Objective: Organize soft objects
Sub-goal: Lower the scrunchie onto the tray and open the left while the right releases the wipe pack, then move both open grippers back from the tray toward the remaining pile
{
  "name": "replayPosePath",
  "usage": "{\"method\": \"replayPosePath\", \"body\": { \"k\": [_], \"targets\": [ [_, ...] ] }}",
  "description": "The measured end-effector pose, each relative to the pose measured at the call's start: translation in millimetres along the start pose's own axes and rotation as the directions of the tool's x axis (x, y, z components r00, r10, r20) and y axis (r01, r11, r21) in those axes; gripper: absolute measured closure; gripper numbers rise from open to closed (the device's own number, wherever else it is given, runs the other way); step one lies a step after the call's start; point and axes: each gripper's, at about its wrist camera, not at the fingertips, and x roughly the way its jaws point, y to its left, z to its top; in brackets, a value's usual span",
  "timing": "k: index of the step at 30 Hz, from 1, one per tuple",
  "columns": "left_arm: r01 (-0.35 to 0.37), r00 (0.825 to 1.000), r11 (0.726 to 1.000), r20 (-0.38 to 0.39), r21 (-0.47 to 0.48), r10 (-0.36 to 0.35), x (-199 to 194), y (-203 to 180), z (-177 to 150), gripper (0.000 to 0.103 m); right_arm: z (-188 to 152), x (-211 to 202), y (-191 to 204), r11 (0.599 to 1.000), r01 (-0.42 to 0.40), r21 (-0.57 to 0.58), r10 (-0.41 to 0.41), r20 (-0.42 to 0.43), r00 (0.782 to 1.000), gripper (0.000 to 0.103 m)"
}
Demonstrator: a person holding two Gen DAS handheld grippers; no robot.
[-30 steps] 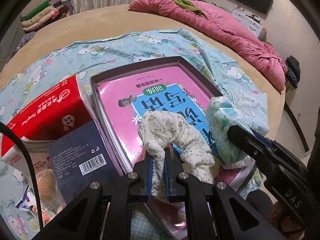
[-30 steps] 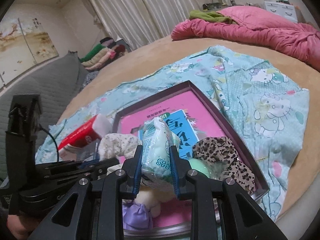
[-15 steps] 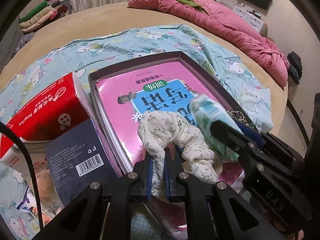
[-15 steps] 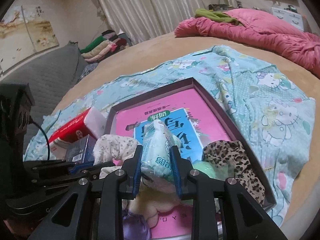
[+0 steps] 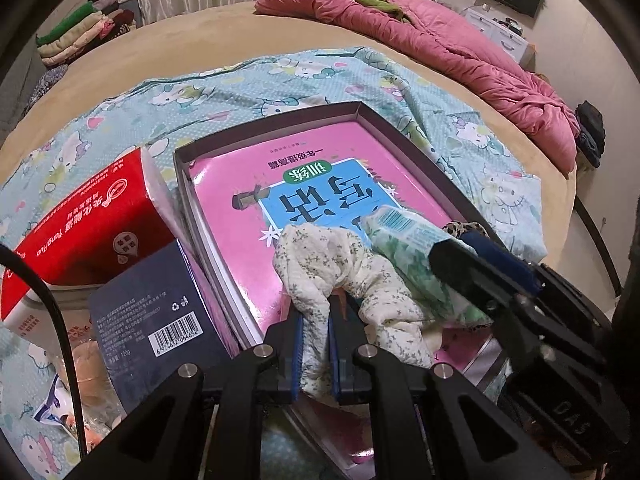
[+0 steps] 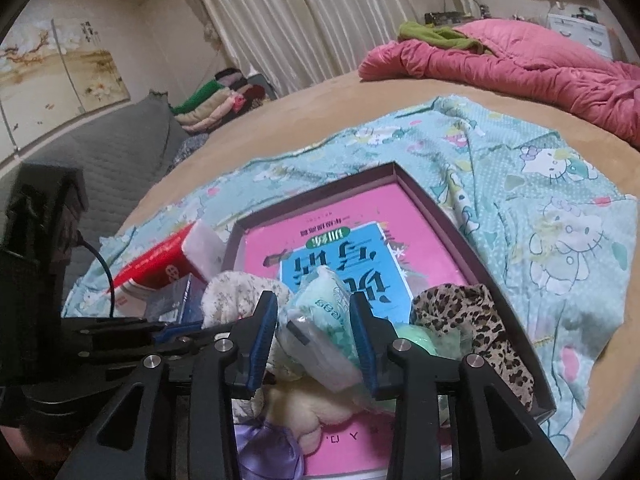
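Round bed, cartoon sheet (image 5: 248, 92). Left gripper (image 5: 315, 344) clamps the floral cream cloth (image 5: 332, 264) over the near box (image 6: 460, 224). Right gripper (image 6: 314, 336) jaws apart, green pack (image 6: 324, 320) between. Right view alone shows leopard fabric (image 6: 472, 316).

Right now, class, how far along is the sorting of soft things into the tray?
Done: leopard-print cloth lies in the maroon cardboard tray. In hand: left tongs clamp a cream floral cloth; a mint-green tissue pack sits between the right tongs, both over the tray. Remaining: the red tissue pack beside the tray.
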Motion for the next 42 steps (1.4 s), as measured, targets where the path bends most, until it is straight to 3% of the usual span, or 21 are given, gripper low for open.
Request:
{"method": "replayPosePath", "body": {
  "k": [11, 28, 42],
  "targets": [
    [0.009, 1.000, 1.000, 0.014, 0.005, -0.009, -5.3, -3.9, 1.5, 0.084, 4.9, -19.4, -2.4, 0.999, 0.032, -0.008, -0.031, 0.089, 0.996, 0.048],
    [-0.051, 0.996, 0.999, 0.078, 0.000, 0.051, -36.9, -4.5, -0.3, 0.044, 6.6, -35.5, -7.2, 0.996, 0.086, -0.004, -0.085, 0.161, 0.983, 0.032],
    [-0.073, 0.990, 0.997, 0.123, -0.010, 0.074, -59.3, 3.9, -6.4, 0.029, 3.8, -33.9, 4.0, 0.990, 0.129, -0.055, -0.119, 0.160, 0.980, 0.026]
  ]
}}
